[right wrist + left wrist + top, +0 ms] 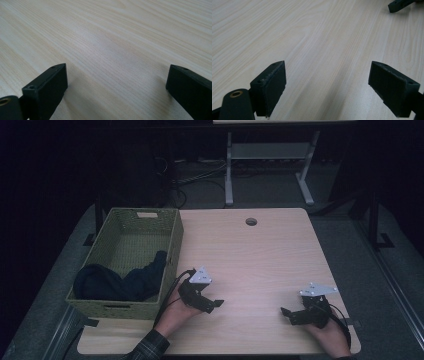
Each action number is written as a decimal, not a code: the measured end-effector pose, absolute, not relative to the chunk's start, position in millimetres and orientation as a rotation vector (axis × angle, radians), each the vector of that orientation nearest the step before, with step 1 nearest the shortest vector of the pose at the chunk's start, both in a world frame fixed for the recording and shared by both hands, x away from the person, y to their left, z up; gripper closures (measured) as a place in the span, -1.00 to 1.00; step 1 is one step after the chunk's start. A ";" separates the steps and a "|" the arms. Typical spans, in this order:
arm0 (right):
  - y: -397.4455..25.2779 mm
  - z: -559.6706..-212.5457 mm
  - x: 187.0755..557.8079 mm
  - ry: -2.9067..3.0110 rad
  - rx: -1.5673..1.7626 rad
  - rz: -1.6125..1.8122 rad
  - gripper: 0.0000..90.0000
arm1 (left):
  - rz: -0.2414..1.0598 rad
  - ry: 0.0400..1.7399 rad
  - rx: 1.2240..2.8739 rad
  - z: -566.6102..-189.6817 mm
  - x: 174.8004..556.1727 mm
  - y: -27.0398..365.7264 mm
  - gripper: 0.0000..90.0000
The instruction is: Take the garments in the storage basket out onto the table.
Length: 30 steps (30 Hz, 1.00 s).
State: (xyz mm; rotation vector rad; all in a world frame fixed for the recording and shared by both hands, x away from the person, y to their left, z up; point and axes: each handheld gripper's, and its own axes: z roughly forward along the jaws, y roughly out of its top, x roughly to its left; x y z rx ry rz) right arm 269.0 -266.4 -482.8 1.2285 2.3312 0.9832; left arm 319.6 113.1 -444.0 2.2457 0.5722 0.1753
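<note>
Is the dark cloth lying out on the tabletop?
No, the dark cloth lies inside the green woven basket at the table's left edge.

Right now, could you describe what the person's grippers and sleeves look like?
Both the left gripper and right gripper are black, with two flat rectangular jaws and a grey three-cornered plate on top. A black cable trails from each. The left forearm wears a plaid sleeve.

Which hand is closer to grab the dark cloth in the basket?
The left. Its tool sits open on the table right beside the green basket holding the dark cloth. The right tool, also open, is across the table, farther away.
</note>
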 end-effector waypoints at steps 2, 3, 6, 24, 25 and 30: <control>-266.4 -482.8 269.1 2.331 1.227 0.984 -0.92 | 0.173 0.570 2.245 -442.8 319.5 113.5 -0.68; -266.4 -482.8 269.1 2.331 1.227 0.984 -0.92 | 0.172 0.570 2.243 -442.1 319.4 113.8 -0.68; -266.4 -482.8 269.1 2.331 1.228 0.984 -0.92 | 0.160 0.576 2.226 -440.0 319.2 114.7 -0.68; -266.4 -482.8 269.1 2.331 1.227 0.984 -0.92 | 0.156 0.572 2.199 -426.5 318.7 116.2 -0.68; -266.4 -482.8 269.1 2.331 1.227 0.984 -0.92 | 0.155 0.573 2.197 -426.0 318.6 116.1 -0.68; -266.4 -482.8 269.1 2.331 1.228 0.984 -0.92 | 0.157 0.566 2.200 -422.7 318.7 116.1 -0.68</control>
